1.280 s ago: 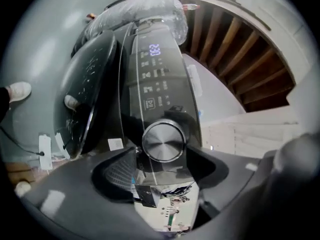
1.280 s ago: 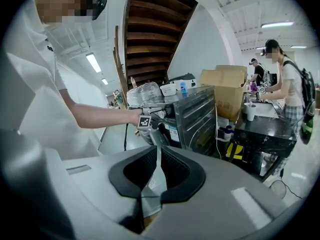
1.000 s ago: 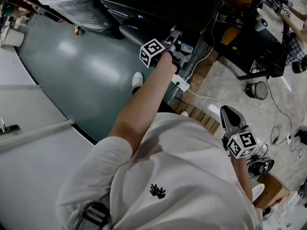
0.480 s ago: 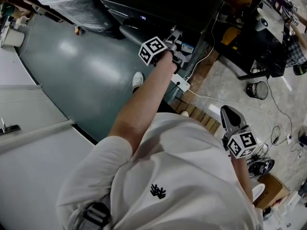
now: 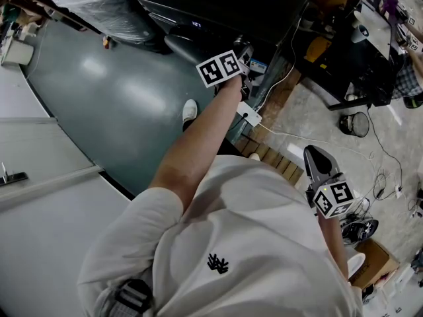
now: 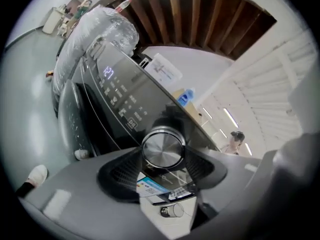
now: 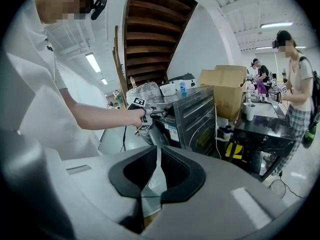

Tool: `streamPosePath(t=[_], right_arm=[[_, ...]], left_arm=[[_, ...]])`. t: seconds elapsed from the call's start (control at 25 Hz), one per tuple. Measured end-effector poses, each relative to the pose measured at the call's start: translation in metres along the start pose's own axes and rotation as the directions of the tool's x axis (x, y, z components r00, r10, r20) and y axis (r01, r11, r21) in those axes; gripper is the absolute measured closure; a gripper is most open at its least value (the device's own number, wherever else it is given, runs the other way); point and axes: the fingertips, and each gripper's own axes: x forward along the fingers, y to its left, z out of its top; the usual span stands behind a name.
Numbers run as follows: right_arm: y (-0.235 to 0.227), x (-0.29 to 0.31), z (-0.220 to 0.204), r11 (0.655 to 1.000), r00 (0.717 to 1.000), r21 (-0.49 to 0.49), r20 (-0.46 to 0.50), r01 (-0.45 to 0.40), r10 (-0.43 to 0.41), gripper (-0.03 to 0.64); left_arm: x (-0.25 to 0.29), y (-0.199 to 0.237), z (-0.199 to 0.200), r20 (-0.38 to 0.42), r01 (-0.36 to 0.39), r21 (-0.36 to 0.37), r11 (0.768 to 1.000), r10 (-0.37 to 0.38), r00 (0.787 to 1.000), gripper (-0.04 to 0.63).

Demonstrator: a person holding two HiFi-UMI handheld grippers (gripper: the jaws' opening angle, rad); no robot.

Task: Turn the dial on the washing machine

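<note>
The washing machine (image 6: 112,91) has a dark control panel with a round silver dial (image 6: 163,148). My left gripper (image 6: 163,158) is at the dial, and its black pads (image 6: 120,171) press on both sides of it. These jaws have just been closing with the dial between them. In the head view the left gripper (image 5: 243,57) reaches the machine's front (image 5: 198,18) at arm's length. My right gripper (image 5: 316,157) hangs low at the right, away from the machine. Its jaws (image 7: 156,156) are shut with nothing held.
A plastic-wrapped appliance (image 5: 99,5) stands left of the washer. A white power strip (image 5: 249,114) and cables lie on the floor by a wooden pallet (image 5: 271,156). Cardboard boxes (image 7: 227,86) and a black table (image 7: 260,129), with a person (image 7: 295,74) beside it, are to the right.
The left gripper's marker cube has rolled about its own axis while staying at the dial. The right gripper has not moved.
</note>
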Motion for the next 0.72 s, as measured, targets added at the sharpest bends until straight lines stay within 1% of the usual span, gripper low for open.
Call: streamPosePath(t=[0.28,0.48,0.52,0.6,0.72], right_arm=[[-0.001,0.0,0.001,1.0,1.0,-0.001,0.012,-0.005,0.005,0.591],[0.002,-0.002,0.007,1.0,0.999,-0.013,0.033,-0.025,0.025,0.592],[0.003,-0.003,0.008,0.999,0.999,-0.018,0.038,-0.031,0.032,0.592],[0.005,-0.003,0.009,0.999,0.998,-0.025,0.047,-0.046,0.047,0.6],[0.009,-0.004,0.01,0.997,0.996,-0.032,0.055,-0.07,0.071,0.61]], left_arm=[[-0.009,-0.004,0.0,-0.009,0.005,0.107,0.994,-0.004,1.0,0.276],[-0.029,-0.008,0.0,-0.01,-0.008,0.2,0.98,0.011,1.0,0.278],[-0.035,-0.011,0.0,-0.01,-0.006,0.223,0.975,0.009,1.0,0.282],[-0.049,-0.019,0.0,-0.009,0.005,0.285,0.959,-0.002,1.0,0.314],[-0.075,-0.033,-0.005,-0.016,0.026,0.388,0.921,-0.022,1.0,0.413]])
